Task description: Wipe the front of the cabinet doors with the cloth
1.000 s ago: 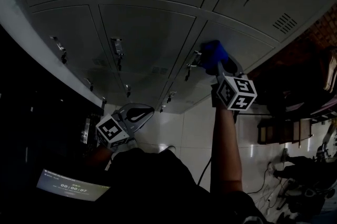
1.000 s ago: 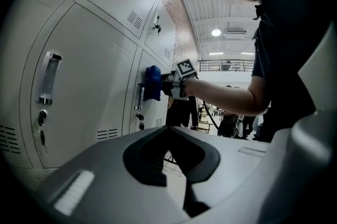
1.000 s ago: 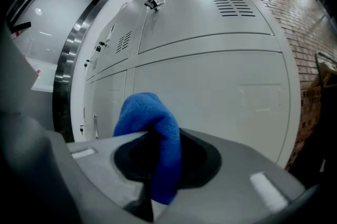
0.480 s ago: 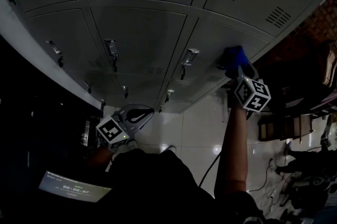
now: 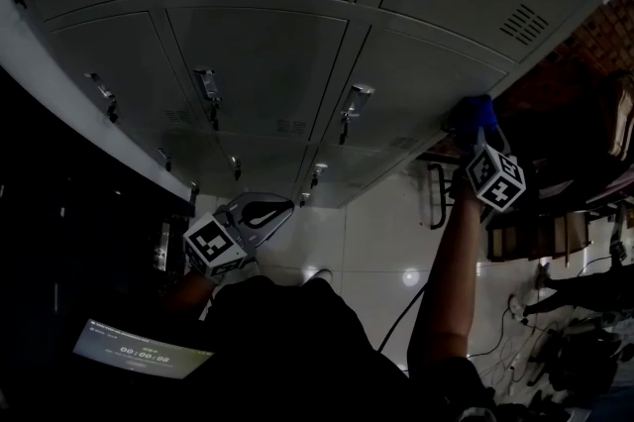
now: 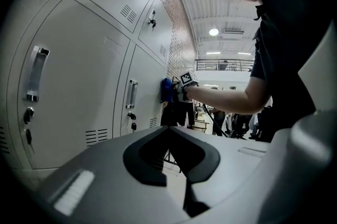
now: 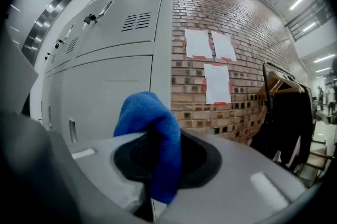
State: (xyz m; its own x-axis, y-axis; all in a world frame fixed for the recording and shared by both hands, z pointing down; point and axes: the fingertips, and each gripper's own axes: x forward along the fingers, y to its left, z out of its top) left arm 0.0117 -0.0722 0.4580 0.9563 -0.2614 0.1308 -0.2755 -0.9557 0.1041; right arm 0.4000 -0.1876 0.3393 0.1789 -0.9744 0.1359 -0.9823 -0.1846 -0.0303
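Note:
A bank of grey metal cabinet doors with handles, keys and vent slots fills the head view. My right gripper is shut on a blue cloth and holds it against the right edge of the rightmost door. In the right gripper view the cloth bulges out of the jaws in front of that door. My left gripper hangs low, away from the doors, shut with nothing in it. The left gripper view shows the doors side-on and the cloth far along them.
A brick wall with taped paper sheets starts just right of the cabinets. A coat rack with dark clothes stands beside it. A lit tablet screen lies low left. Chairs and cables crowd the tiled floor at the right.
My right gripper has slid the cloth to the right along the door, from near its handle to its right edge. The left gripper has stayed where it was.

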